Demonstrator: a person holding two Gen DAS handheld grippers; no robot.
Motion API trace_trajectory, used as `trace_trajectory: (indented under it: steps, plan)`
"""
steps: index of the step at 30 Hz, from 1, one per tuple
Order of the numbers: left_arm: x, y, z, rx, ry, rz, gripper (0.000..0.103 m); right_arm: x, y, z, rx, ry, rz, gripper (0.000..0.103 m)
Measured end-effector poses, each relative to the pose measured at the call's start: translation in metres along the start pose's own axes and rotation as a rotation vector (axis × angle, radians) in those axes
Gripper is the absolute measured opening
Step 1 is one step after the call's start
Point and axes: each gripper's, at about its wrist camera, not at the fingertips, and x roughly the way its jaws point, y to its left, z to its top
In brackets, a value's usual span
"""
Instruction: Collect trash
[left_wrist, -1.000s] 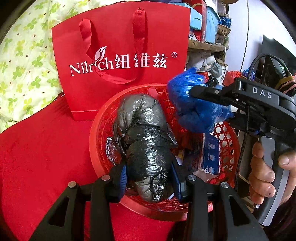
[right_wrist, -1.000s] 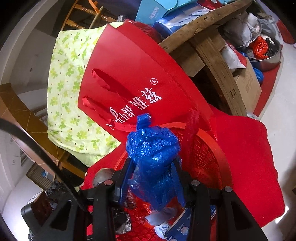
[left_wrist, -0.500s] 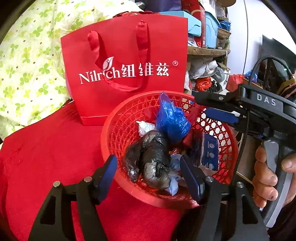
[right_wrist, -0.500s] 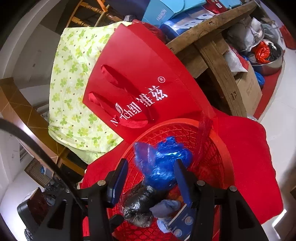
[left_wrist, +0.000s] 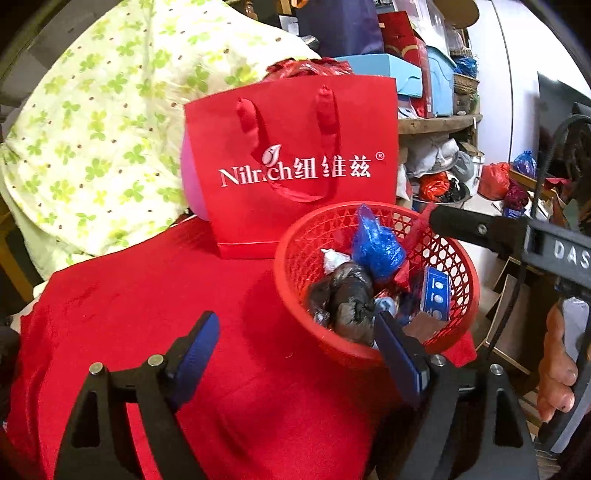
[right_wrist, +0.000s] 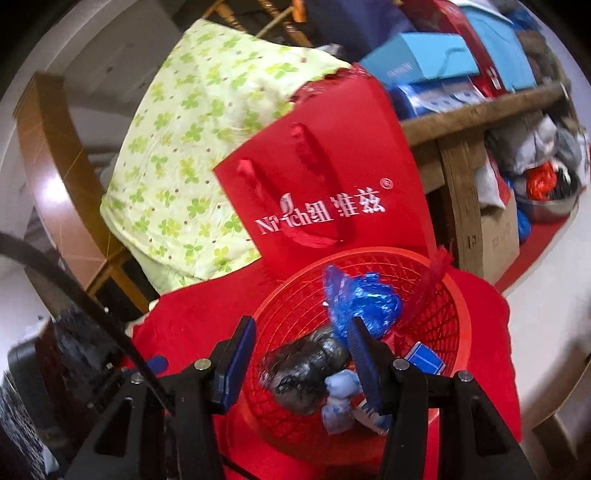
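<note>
Trash bags lie in the basket, beyond both grippers' empty, parted, just-widened jaws.

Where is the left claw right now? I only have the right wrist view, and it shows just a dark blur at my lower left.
Observer: The left claw is open and empty; its jaws have just been opening.
Operator: Is it over the basket?
Observer: Partly. One finger overlaps the red basket's near rim; the other is over the red cloth.
Operator: Anything behind the paper bag?
Observer: A pink rounded thing peeks out past the red paper bag's left edge.
</note>
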Motion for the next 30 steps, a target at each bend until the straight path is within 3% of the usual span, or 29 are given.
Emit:
trace_trajectory:
  steps: [20,30]
  plan:
    - [-0.053,0.044,-0.036,-0.087,0.001,0.172,0.087,-0.045,0.069,-0.039,-0.232,-0.017,-0.09,0.064]
    - [-0.084,0.047,-0.035,-0.099,-0.045,0.195,0.087,-0.073,0.091,-0.052,-0.3,-0.047,-0.162,0.066]
